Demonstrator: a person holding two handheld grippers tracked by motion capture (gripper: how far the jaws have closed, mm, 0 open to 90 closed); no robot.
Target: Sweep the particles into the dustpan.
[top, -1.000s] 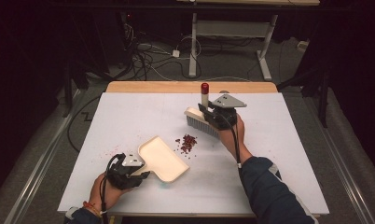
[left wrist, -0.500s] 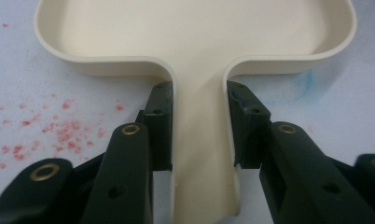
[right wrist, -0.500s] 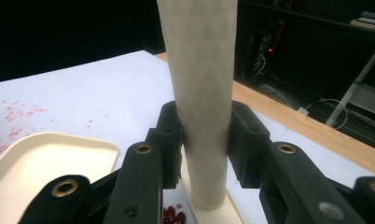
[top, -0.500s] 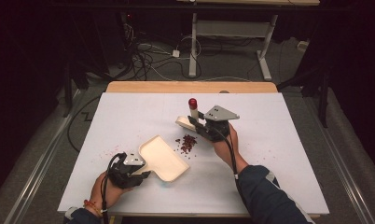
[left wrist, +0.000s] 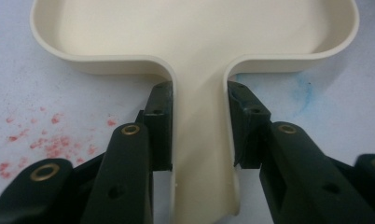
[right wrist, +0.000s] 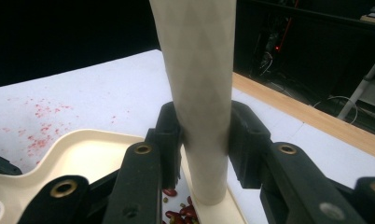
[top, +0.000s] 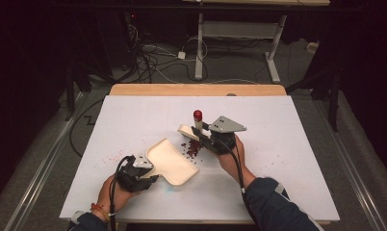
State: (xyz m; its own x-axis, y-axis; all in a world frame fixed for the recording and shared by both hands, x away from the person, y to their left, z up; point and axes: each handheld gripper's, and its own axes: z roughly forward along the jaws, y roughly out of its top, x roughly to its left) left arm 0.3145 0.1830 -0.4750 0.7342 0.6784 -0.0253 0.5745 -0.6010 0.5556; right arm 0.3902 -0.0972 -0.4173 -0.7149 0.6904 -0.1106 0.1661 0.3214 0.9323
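Note:
A cream dustpan (top: 172, 161) lies flat on the white table, its mouth toward a small pile of dark red beans (top: 191, 148). My left gripper (top: 150, 167) is shut on the dustpan's handle (left wrist: 202, 140), jaws on either side of it. My right gripper (top: 202, 137) is shut on the cream handle (right wrist: 199, 93) of a hand brush (top: 196, 124) with a red tip. The brush head rests at the far side of the beans (right wrist: 178, 210), opposite the dustpan (right wrist: 97, 149).
Faint red stains (top: 115, 156) mark the table left of the dustpan. A wooden strip (top: 196, 89) runs along the table's far edge. Cables and desk legs (top: 199, 53) are on the dark floor beyond.
My right gripper has carried the brush left and nearer, down to the bean pile. The left gripper and dustpan have stayed put.

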